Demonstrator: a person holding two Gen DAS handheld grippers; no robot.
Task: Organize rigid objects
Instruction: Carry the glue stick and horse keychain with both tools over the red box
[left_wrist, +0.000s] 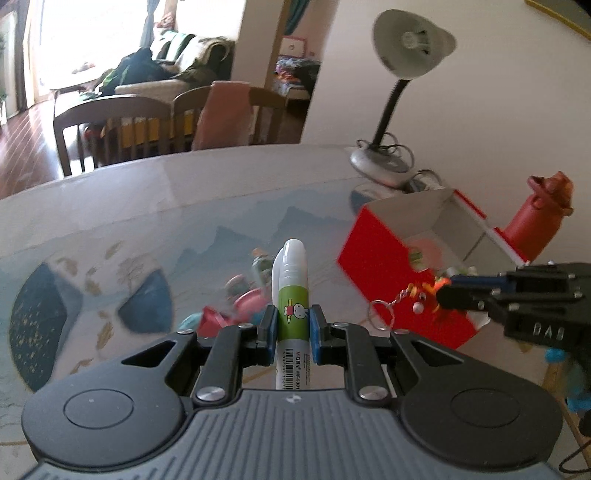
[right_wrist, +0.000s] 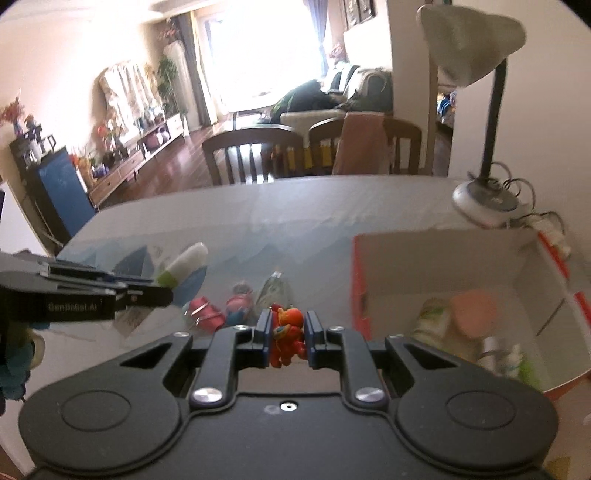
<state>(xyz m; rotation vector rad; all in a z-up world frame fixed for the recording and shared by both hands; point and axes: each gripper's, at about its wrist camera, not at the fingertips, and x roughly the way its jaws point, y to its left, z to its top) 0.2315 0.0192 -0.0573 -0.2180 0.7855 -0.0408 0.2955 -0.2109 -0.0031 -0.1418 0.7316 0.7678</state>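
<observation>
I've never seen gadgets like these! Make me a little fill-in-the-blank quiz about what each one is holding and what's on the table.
1. The left gripper is shut on a white and green ____.
2. The toy keychain clamped in the right gripper is mostly ____ in colour.
3. The open box beside the desk lamp has ____ outer walls.
4. The table shows ____ wooden chairs behind it.

Missing words: marker; orange; red; two

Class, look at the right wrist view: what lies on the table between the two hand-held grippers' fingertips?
A small cluster of toys lies there on the patterned table: a red one, a pink and blue figure, and a clear greenish piece.
</observation>
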